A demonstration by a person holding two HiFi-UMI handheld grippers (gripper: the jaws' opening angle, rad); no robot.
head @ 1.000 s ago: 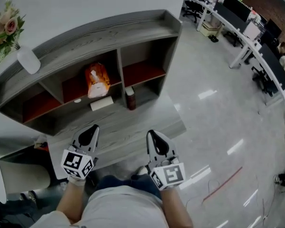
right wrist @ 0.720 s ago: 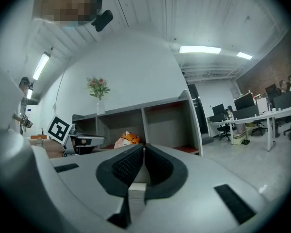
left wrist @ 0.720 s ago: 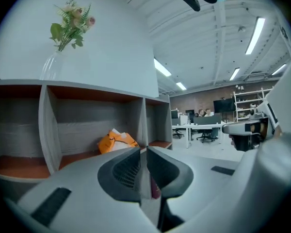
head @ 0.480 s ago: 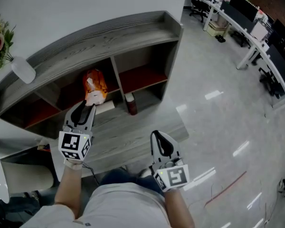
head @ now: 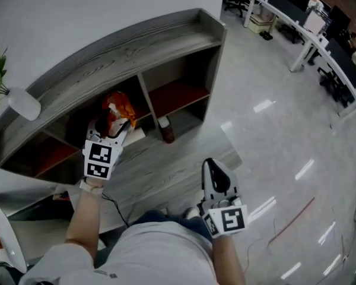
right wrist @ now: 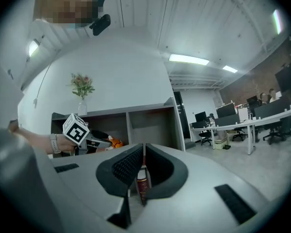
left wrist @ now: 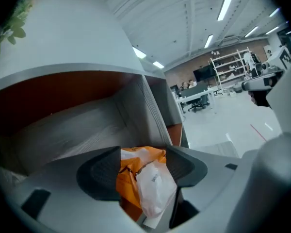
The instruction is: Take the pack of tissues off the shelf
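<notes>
Orange tissue pack [left wrist: 136, 181] sits between left gripper's [left wrist: 143, 155] just-opened jaws.

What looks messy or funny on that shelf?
Only the orange bag in the middle compartment of the shelf. It is crumpled and lumpy, with a white part bulging out, not a neat shape. The bottle stands upright, and nothing looks spilled or broken.

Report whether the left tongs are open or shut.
Open: the left tongs have just been opening; the orange pack sits between the parted pads, ungripped.
</notes>
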